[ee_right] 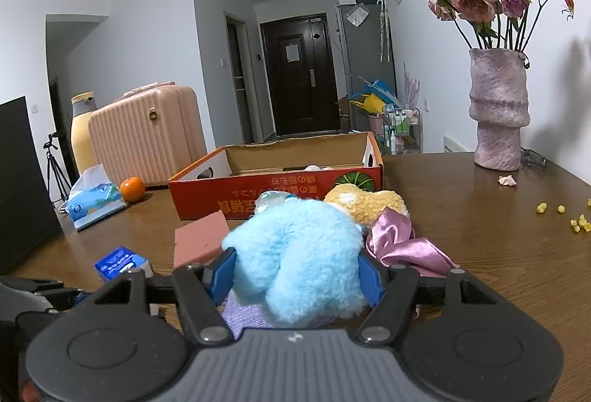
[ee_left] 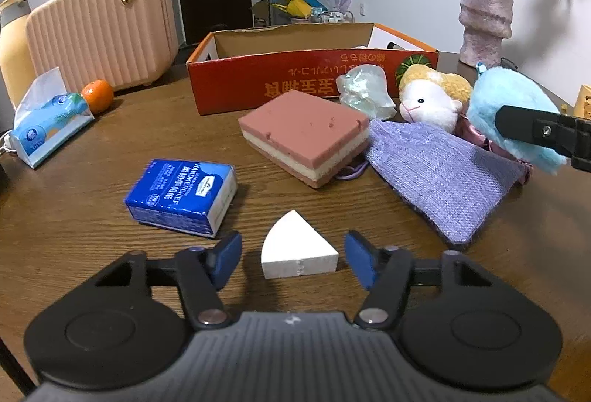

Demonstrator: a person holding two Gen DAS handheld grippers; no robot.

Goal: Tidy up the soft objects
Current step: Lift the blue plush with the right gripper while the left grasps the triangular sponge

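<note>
Wooden tabletop (ee_left: 92,202) carries the scattered soft things, with an open orange cardboard box (ee_left: 280,84) at twelve o'clock along the far side, in front of a pink suitcase and a vase of dried roses. In the right wrist view the right gripper (ee_right: 297,274) is clenched on a fluffy blue plush toy (ee_right: 295,254), pads sunk into either flank, the box lying straight ahead at twelve o'clock beyond the yellow-and-white plush. In the left wrist view the left gripper (ee_left: 293,260) stands released, its jaws spread either side of a white wedge-shaped sponge (ee_left: 297,247) without touching it, the wedge's point aimed at twelve o'clock, so I judge the left the nearer for that piece.
</note>
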